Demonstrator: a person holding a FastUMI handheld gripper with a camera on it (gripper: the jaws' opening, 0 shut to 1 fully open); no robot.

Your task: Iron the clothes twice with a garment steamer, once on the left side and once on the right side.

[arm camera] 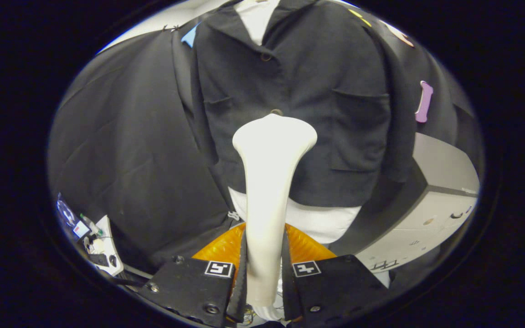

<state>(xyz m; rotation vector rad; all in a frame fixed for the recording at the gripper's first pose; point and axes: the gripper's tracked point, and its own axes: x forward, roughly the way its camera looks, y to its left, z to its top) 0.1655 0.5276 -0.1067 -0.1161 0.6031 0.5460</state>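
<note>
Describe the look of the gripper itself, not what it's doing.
The gripper shows two wide, blocky bodies, each with a small square black-and-white marker near its inner top corner and screw heads along the lower edge. A thin ribbed pad lines each inner face. Thin wires show beneath, between the bodies.

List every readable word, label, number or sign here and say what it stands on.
No readable text.
Two square coded markers, one atop each finger of the tool, which is shut on the garment steamer: patterns, not words.
Marks on the white cabinet: too small to read.

Recording booth: black cloth wall (121, 150), white cabinet (431, 209), cluttered desk (100, 248)
</note>
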